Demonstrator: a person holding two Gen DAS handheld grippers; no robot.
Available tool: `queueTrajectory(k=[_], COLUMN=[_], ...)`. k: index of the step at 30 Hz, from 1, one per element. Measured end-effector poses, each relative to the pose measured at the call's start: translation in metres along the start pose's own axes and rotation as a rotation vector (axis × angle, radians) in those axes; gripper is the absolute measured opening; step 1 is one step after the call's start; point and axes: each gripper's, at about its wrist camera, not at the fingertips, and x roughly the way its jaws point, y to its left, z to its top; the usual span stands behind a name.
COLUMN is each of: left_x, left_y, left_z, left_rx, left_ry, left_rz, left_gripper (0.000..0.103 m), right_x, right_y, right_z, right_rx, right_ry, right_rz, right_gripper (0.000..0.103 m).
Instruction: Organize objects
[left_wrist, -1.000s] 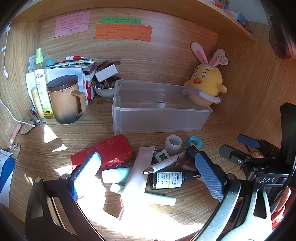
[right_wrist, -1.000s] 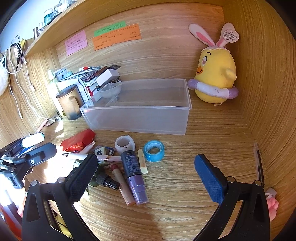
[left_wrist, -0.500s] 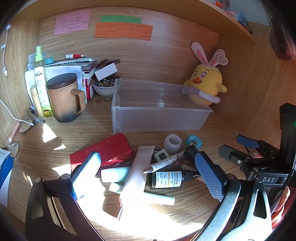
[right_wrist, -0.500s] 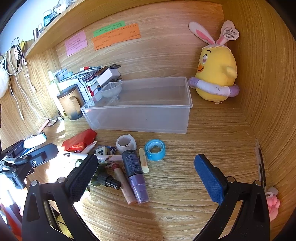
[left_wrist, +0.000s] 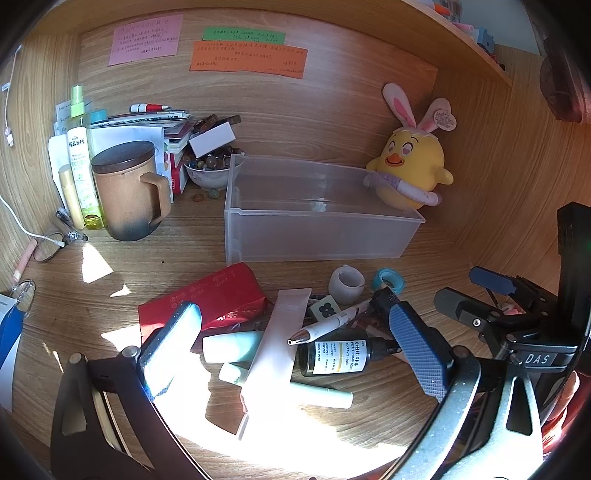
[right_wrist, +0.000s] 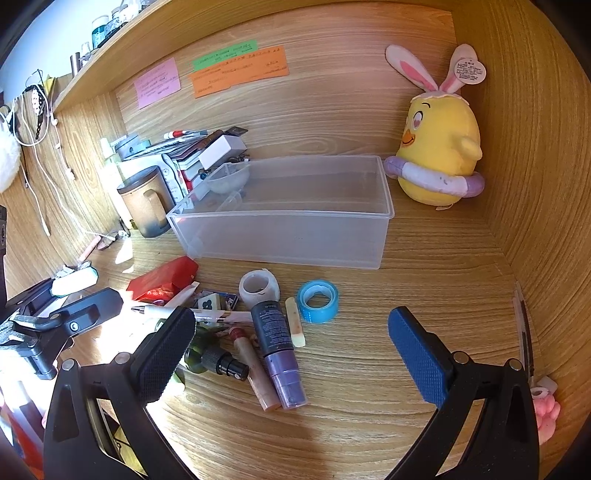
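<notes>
Left wrist view: the left gripper (left_wrist: 293, 352) hangs with its fingers spread wide and nothing held, just above the clutter on the wooden desk (left_wrist: 110, 280). Between the pads lie a white pen (left_wrist: 327, 325), a dark dropper bottle (left_wrist: 341, 356) with a yellow label, two pale green tubes (left_wrist: 233, 345) and a flat white strip (left_wrist: 279, 343); a red packet (left_wrist: 212, 297) sits just behind the left pad. The clear plastic bin (left_wrist: 317, 218) stands beyond the pile, with a white tape roll (left_wrist: 346, 285) and a blue tape roll (left_wrist: 387, 281) between pile and bin.

Right wrist view shows what the other hides: a purple-capped tube (right_wrist: 277, 349), a peach lipstick-like stick (right_wrist: 253, 367) and a small yellow stick (right_wrist: 294, 326) lying side by side. The right gripper (right_wrist: 291, 350) is also spread and empty above these. A brown lidded mug (left_wrist: 127, 190), a bowl of beads (left_wrist: 209, 170) and a yellow chick plush (right_wrist: 437, 147) flank the bin.
</notes>
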Motion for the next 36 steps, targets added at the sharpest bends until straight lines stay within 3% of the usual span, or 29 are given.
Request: queueTrajectory(k=[17, 26, 31, 36], left_x=[0.015, 0.048, 0.067, 0.083], left_y=[0.034, 0.078, 0.074, 0.067], left_z=[0.008, 0.014, 0.014, 0.017], left_rx=[-0.038, -0.089, -0.028, 0.047], left_ry=[0.041, 0.142, 0.209, 0.26], left_rz=[-0.012, -0.012, -0.029, -0.018], left_gripper=[0.103, 0.103, 0.103, 0.103], right_x=[0.02, 0.043, 0.058, 0.073], right_y=[-0.002, -0.031, -0.039, -0.044], right_z=[0.009, 0.015, 0.013, 0.012], right_rx=[-0.015, 0.064, 0.082, 0.098], right_ry=[0.027, 0.076, 0.12, 0.165], right_rz=[-0.016, -0.078, -0.069, -0.039], right_gripper=[0.103, 0.103, 0.101, 0.088])
